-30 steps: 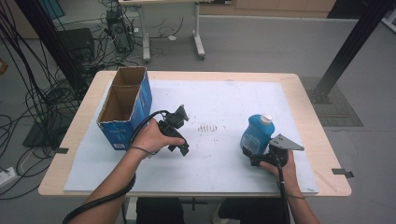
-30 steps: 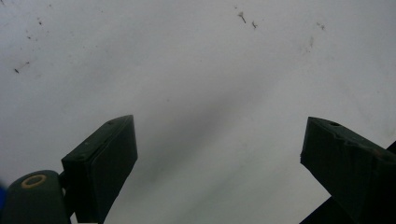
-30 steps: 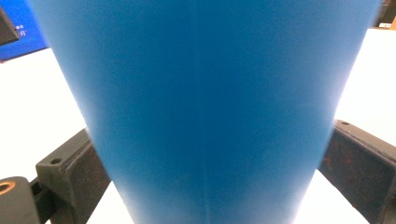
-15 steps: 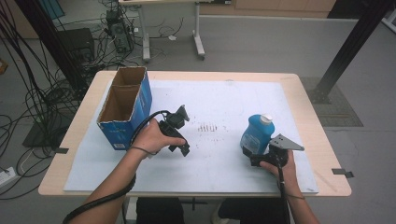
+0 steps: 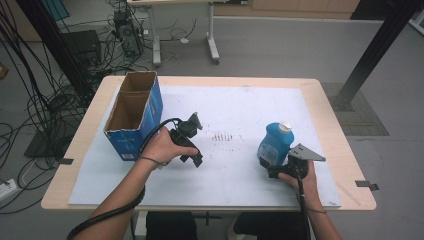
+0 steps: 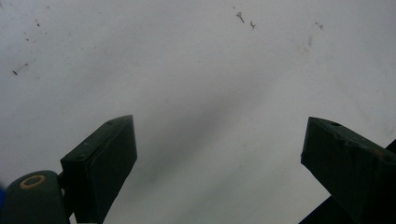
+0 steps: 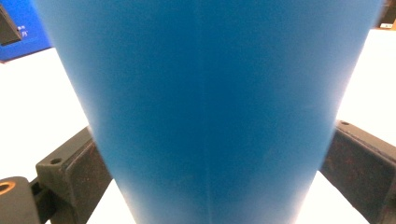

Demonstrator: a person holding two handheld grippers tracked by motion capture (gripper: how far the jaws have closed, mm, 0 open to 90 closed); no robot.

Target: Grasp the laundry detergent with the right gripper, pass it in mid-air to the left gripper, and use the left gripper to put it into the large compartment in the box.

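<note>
At counter's right: blue bottle (image 5: 274, 144) clamped by right hand-held gripper (image 5: 272, 167), left hand-held gripper (image 5: 196, 161) open and empty; likely next, lift toward cardboard box (image 5: 134, 116).

Carton (image 5: 134, 114) stood on the tabletop (image 5: 240, 100) at far left, open side up. Bottle (image 5: 274, 144) stood upright at near right, between the right claw's (image 5: 272, 167) jaws. Left claw (image 5: 192, 146) sat between carton and bottle, nearer the carton, over the bare mat (image 5: 225, 180).

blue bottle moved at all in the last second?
No. In the high view the blue bottle stands at the same spot right of the scuff marks on the white mat, between the right gripper's jaws.
</note>
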